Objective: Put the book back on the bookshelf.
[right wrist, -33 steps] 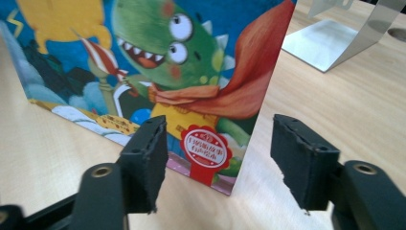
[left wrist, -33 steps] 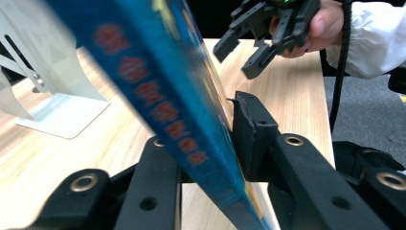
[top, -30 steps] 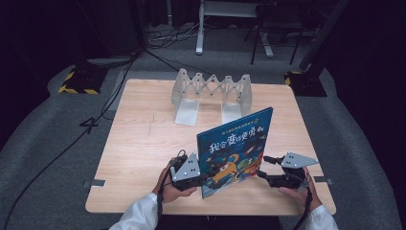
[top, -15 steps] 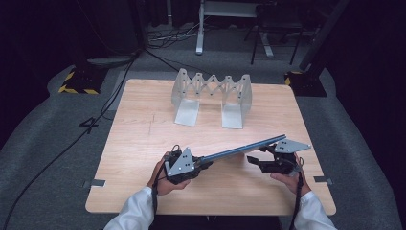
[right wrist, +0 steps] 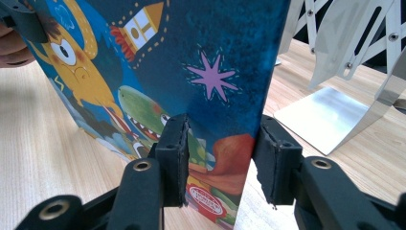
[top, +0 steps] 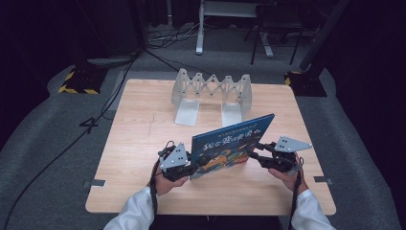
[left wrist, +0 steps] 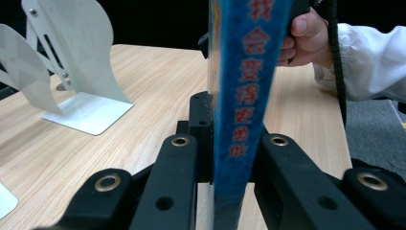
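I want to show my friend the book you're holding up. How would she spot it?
Find the light wooden table with the silver accordion-style book rack at its far side. Nearer the person, the picture book stands upright between the left gripper and the right gripper. Its deep blue cover with an orange monster and a purple star is the only colourful thing among plain wood, metal and black tools.

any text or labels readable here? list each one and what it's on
Book spine, left gripper view: red Chinese characters, the clearest "登得更", the rest cut off or unsure.
Book cover title, high view: too small to read.
Red seal at cover bottom: too blurred.
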The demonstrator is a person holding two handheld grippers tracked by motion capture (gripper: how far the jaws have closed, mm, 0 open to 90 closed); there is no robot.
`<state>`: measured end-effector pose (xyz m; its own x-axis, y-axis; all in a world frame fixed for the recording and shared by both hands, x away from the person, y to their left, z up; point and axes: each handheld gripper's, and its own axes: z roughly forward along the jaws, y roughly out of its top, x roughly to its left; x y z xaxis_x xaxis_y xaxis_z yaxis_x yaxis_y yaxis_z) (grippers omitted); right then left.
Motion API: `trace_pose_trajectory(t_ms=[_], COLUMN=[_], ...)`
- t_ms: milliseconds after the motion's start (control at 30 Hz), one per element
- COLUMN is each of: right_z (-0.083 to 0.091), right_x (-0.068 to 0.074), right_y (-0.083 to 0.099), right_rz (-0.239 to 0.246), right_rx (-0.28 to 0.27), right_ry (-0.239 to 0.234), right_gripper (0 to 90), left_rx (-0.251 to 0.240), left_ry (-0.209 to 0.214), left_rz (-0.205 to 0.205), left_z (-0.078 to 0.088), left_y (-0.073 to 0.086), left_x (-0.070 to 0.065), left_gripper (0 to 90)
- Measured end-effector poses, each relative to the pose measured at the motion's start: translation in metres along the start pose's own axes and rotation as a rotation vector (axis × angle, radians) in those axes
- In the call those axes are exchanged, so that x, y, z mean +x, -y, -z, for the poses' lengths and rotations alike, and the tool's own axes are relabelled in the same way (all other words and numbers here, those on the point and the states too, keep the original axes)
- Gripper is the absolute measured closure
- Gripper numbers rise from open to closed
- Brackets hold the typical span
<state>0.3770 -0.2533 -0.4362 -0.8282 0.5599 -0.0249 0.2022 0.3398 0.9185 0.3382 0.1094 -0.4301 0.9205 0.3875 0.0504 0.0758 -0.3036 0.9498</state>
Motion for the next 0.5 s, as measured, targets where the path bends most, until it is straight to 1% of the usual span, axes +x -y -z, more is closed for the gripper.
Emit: trace_pose_trajectory(t_ms=[167, 267, 367, 500], right_z=[-0.006, -0.009, -0.01, -0.011], right_x=[-0.002, -0.003, -0.002, -0.002], right_y=[-0.005, -0.006, -0.006, -0.006], right_rz=[-0.03, -0.041, -0.042, -0.046], right_rx=[0.017, 0.019, 0.02, 0.012], right_ry=[0.008, 0.009, 0.008, -0.003], right_gripper=[59.4, 59.6, 60.4, 60.4], left_rx=[-0.032, -0.058, -0.078, -0.096], left_ry=[-0.033, -0.052, -0.038, -0.018], left_rz=[0.048, 0.066, 0.079, 0.073], left_z=[-0.001, -0.002, -0.001, -0.001], left_y=[0.004, 0.006, 0.008, 0.006], left_x=[0.005, 0.007, 0.01, 0.011], left_gripper=[78.7, 76.8, 76.4, 76.9])
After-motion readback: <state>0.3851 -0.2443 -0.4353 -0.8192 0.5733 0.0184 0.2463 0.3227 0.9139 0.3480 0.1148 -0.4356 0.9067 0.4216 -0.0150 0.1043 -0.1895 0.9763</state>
